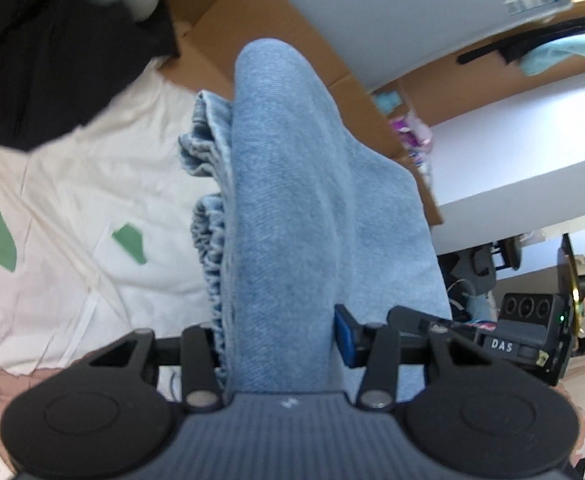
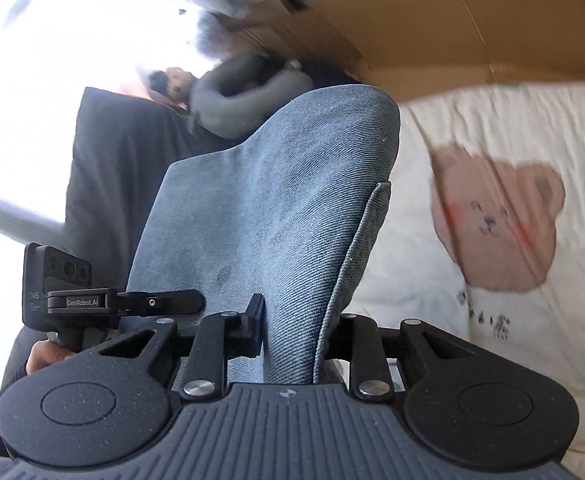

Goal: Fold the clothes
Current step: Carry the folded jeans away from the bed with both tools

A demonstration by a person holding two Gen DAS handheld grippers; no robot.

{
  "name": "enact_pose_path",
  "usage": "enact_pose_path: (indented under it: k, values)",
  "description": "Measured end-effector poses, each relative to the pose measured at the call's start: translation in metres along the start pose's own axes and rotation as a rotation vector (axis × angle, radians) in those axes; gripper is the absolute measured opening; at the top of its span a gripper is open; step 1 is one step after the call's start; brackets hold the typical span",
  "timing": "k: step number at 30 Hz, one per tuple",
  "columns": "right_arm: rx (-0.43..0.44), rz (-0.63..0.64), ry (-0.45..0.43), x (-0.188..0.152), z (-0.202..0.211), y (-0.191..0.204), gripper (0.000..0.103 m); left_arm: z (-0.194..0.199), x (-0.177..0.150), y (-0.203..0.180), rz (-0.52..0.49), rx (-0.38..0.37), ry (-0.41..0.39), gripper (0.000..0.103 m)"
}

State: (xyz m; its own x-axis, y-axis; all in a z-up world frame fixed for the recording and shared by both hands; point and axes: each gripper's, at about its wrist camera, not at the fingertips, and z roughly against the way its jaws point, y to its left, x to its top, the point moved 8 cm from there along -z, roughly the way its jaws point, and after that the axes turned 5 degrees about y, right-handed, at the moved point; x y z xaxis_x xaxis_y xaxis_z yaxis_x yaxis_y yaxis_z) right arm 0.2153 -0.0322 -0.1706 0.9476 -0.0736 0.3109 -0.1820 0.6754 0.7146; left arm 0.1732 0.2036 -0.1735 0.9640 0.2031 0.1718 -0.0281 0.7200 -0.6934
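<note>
Light-blue jeans (image 1: 292,200) hang bunched between both claws, lifted above a white quilt (image 1: 72,200) printed with green patches and a bear. Left gripper (image 1: 280,344): jaws partway closed, pinching a thick fold of denim. Right gripper (image 2: 292,336): jaws set narrower, clamped on a thinner fold with a hemmed edge showing beside it. Denim reads as heavy for cloth, soft but with some body; it holds rounded ridges rather than collapsing. Not slippery, not fragile. Weight likely drags the loose end down. Best holds, by my judgement: seams, hem or waistband, where layers are thick and will not slide free.
</note>
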Motion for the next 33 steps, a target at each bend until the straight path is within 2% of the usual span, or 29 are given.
enact_pose_path:
  k: [5,14,22,33]
  values:
    - [0.001,0.025,-0.043,0.019,0.044,0.038,0.025,0.033,0.014,-0.045,-0.048,-0.009,-0.017,0.047]
    - [-0.036,0.023,-0.095,0.037,0.118,0.082,0.025,0.066,0.023,-0.121,-0.112,-0.008,-0.012,0.047]
    - [-0.077,0.043,-0.169,0.04,0.184,0.107,0.025,0.079,0.02,-0.179,-0.172,-0.031,-0.027,0.047]
    - [-0.137,0.073,-0.285,0.037,0.28,0.133,0.025,0.097,-0.001,-0.266,-0.252,-0.061,-0.058,0.047]
